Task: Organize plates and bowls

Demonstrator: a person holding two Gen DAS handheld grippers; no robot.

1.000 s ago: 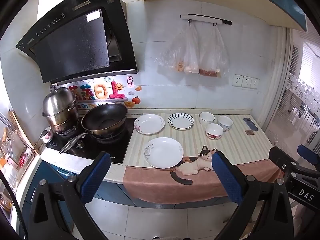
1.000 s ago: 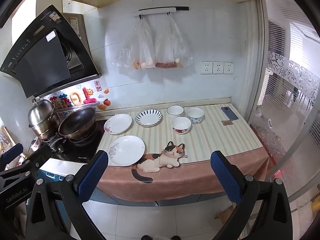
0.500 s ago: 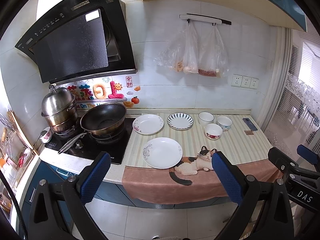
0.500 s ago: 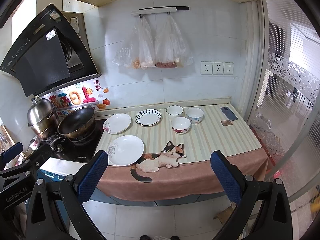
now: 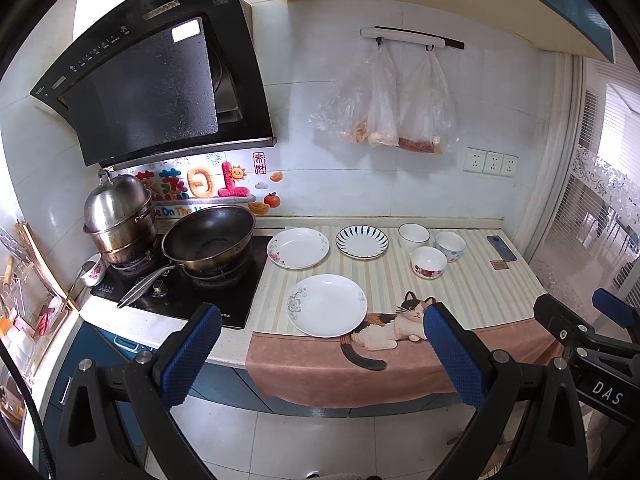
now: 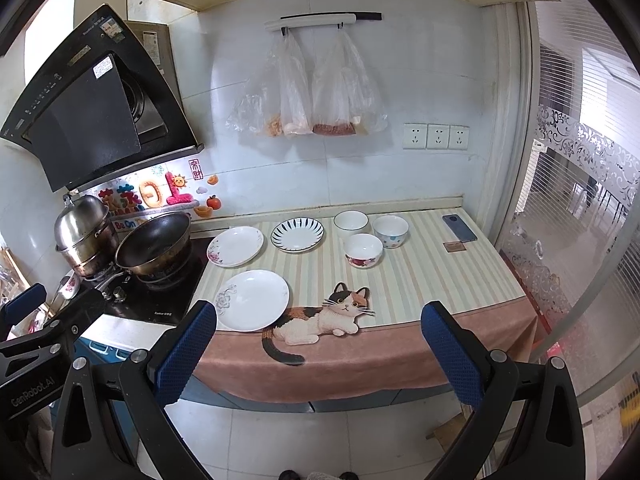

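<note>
Three plates and three bowls sit apart on the striped counter (image 5: 472, 300): a white plate (image 5: 327, 305) at the front edge, a floral plate (image 5: 298, 247) and a striped plate (image 5: 362, 241) behind it, and the bowls (image 5: 429, 262) clustered to the right. Both the left gripper (image 5: 320, 356) and right gripper (image 6: 318, 354) hang short of the counter, fingers spread wide and empty. The crockery looks glazed, so probably stiff, slick and breakable; pinching a rim seems the surest hold. The hood (image 5: 160, 80) reads "Royalstar"; gripper bodies read "DAS" and "GenRobot.AI".
</note>
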